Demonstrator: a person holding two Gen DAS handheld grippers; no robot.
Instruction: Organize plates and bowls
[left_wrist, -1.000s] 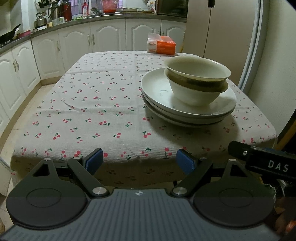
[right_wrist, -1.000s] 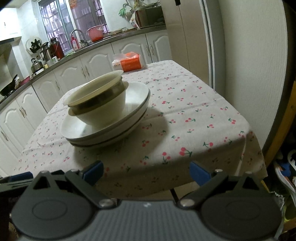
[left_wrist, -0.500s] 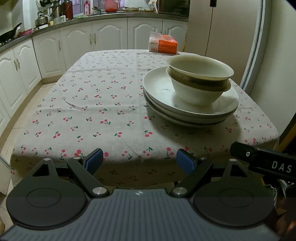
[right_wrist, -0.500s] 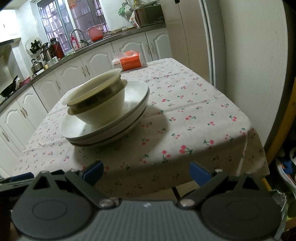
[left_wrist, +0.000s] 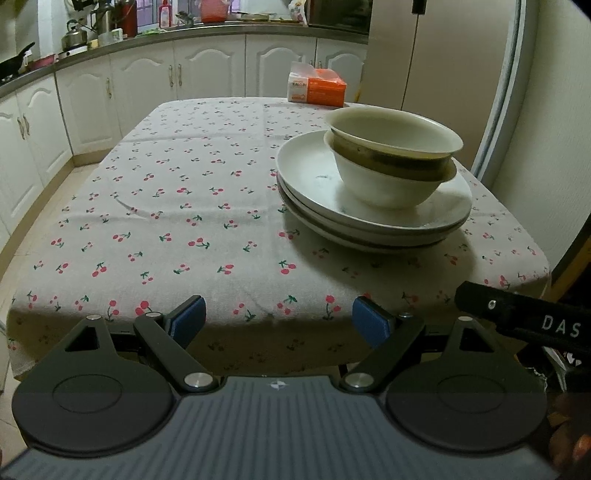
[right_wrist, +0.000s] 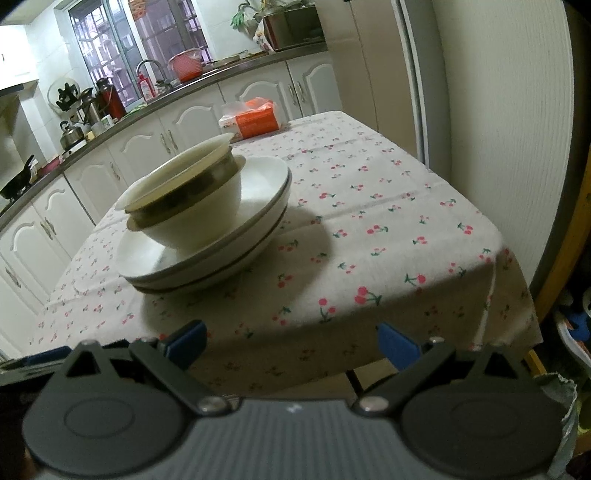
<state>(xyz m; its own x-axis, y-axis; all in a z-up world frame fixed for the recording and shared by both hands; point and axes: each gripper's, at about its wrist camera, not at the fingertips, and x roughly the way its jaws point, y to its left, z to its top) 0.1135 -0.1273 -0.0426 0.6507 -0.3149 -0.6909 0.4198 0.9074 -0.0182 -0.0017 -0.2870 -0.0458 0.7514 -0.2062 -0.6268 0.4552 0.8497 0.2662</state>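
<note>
Two nested bowls (left_wrist: 391, 162) (right_wrist: 192, 206), a cream one with a dark band inside a white one, stand on a stack of white plates (left_wrist: 369, 221) (right_wrist: 207, 266) on the cherry-print tablecloth (left_wrist: 177, 192) (right_wrist: 369, 206). My left gripper (left_wrist: 279, 320) hangs open at the table's near edge, well short of the stack and to its left. My right gripper (right_wrist: 291, 343) is open too, held off the table's near corner with the stack ahead and to the left. Neither holds anything.
An orange tissue box (left_wrist: 317, 88) (right_wrist: 253, 120) lies at the table's far end. White kitchen cabinets (left_wrist: 147, 81) run along the back and left. A fridge (left_wrist: 443, 55) and wall stand close to the right. The other gripper's black body (left_wrist: 535, 321) shows at lower right.
Both grippers have drifted slightly; the stack looks a little lower and nearer in the left view. The bowls and plates have not moved.
</note>
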